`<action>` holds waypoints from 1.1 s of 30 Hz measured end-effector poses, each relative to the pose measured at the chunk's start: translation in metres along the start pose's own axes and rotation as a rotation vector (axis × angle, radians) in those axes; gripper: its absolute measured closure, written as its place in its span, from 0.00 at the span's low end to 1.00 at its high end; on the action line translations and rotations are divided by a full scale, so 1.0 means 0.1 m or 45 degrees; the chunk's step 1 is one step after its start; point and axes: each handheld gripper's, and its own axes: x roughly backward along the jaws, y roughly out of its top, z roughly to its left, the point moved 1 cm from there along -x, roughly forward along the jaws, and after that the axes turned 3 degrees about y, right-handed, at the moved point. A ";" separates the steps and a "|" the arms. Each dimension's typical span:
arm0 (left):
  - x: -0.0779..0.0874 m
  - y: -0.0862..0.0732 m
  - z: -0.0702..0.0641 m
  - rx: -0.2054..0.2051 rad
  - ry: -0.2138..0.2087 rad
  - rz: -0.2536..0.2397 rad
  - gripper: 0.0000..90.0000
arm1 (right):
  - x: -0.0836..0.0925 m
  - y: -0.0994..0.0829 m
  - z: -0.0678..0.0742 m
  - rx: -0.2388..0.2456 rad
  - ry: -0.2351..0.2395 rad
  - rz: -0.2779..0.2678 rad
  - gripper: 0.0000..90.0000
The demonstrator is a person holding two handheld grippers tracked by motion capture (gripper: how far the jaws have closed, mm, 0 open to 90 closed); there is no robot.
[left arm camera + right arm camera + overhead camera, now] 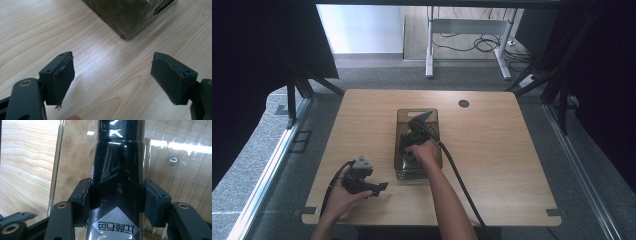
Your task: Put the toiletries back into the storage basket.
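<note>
A smoky see-through bin (398,125) stands in the middle of the wooden table (497,150). My right gripper (411,145) reaches down into it. In the right gripper view a glossy black bottle (117,170) with a pale diamond label (115,225) lies in the bin (56,170), and my right gripper (117,200) is shut on its body, one pad on each side. My left gripper (380,190) rests low near the table's front left, open and holding nothing. In the left gripper view its jaws (112,75) stand wide apart over bare wood, with a corner of the bin (130,15) just ahead.
A round cable hole (463,103) sits at the table's back right. The right gripper's cable (459,175) trails across the table toward the front edge. Dark curtains hang on both sides, and a white desk frame (430,45) stands on the floor beyond.
</note>
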 end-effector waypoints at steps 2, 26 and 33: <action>0.00 0.00 0.00 -0.004 -0.001 0.002 0.22 | -0.01 -0.01 0.01 -0.007 0.006 -0.002 0.50; -0.02 0.00 -0.01 -0.006 -0.001 0.012 0.22 | 0.17 -0.05 -0.03 0.039 -0.031 -0.046 0.41; -0.03 0.00 0.00 -0.008 0.009 0.016 0.22 | 0.35 -0.09 -0.04 0.124 -0.022 -0.073 0.40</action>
